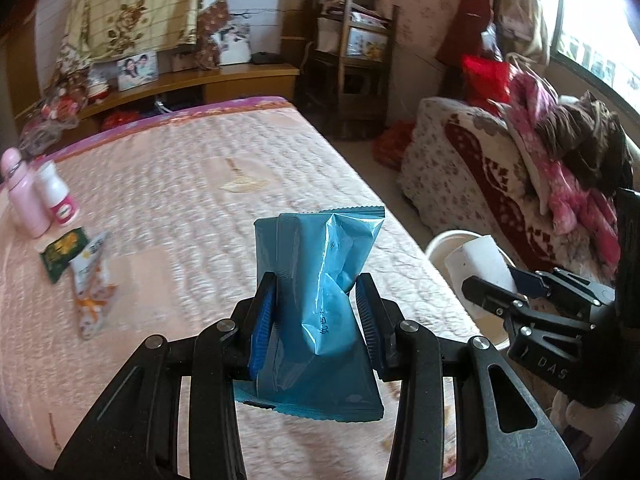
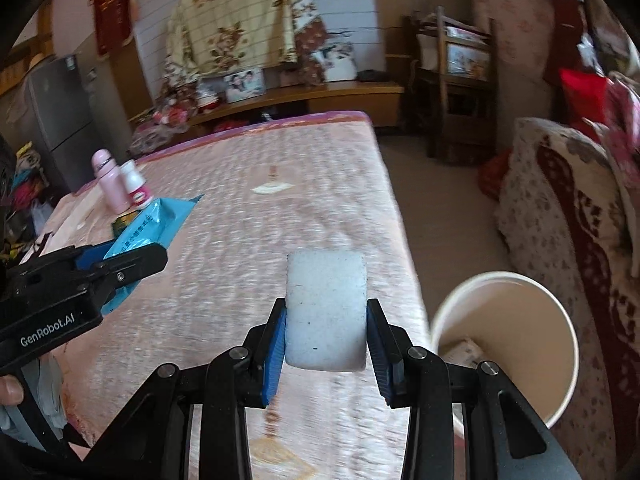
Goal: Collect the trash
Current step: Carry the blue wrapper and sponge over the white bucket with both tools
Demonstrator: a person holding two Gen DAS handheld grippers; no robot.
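**Two tools, each holding a piece of trash over the bed**

The left tool (image 1: pixel 316 320) is squeezing a blue wrapper (image 1: pixel 320 300). Its two blue pads press on the wrapper from both sides, and the wrapper sticks up between them, crinkled and shiny. It hangs in the air above the pink bed (image 1: pixel 180 184).

The right tool (image 2: pixel 326 340) is squeezing a white foam block (image 2: pixel 326 308). The pads push on both sides of the block, and it too is up in the air above the bed, close to the bed's side edge.

Just past that edge of the bed stands a big paper bucket (image 2: pixel 560 320). It is open at the top and something pale lies at its bottom. The bucket is right next to the right tool and is not touching the block.

More trash lies on the bed, far over on the side away from the bucket: a green packet (image 1: pixel 64 254) and a white and orange wrapper (image 1: pixel 92 284), touching each other. Just behind them on the bed stand a pink bottle (image 1: pixel 22 196) and a small white bottle (image 1: pixel 58 196), side by side.

Beyond the bucket, away from the bed, is a sofa (image 1: pixel 480 168) with a flowery cover and clothes piled on it. A bit of the person's hand (image 2: pixel 10 390) shows under the left tool.
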